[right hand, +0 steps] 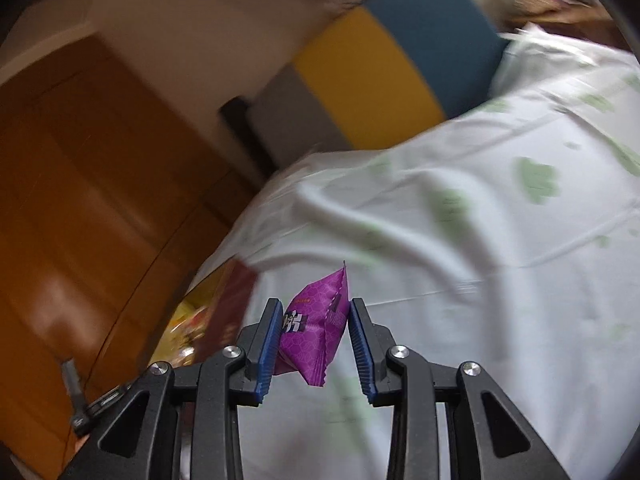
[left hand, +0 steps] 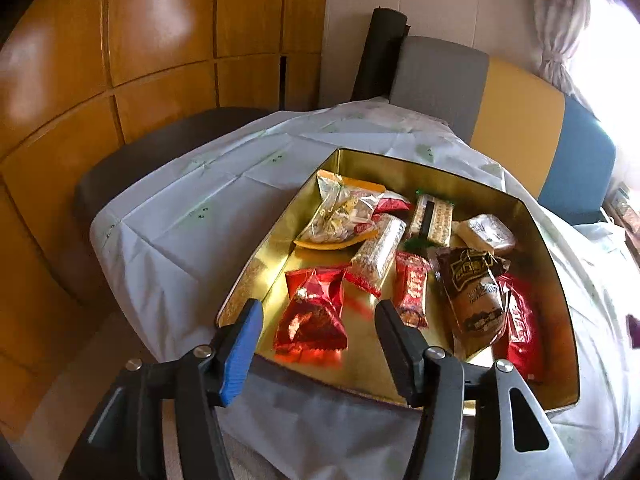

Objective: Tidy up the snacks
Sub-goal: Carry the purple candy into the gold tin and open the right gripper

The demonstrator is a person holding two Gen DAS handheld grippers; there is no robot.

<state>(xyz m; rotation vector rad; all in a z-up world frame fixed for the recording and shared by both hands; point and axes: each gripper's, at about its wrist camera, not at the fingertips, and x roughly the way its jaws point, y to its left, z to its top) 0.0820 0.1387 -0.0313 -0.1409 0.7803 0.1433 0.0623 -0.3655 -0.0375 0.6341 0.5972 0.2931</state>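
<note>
A gold tin box sits on the white-clothed table and holds several snacks: red packets, a brown packet, cracker packs and a clear bag of sweets. My left gripper is open and empty, hovering over the box's near edge above the red packets. My right gripper is shut on a purple snack packet, held above the tablecloth. A corner of the box shows at the left of the right wrist view.
A grey, yellow and blue chair back stands behind the table. Wooden cabinet doors fill the left. A dark chair is at the table's far left. A curtain and bright window are at the right.
</note>
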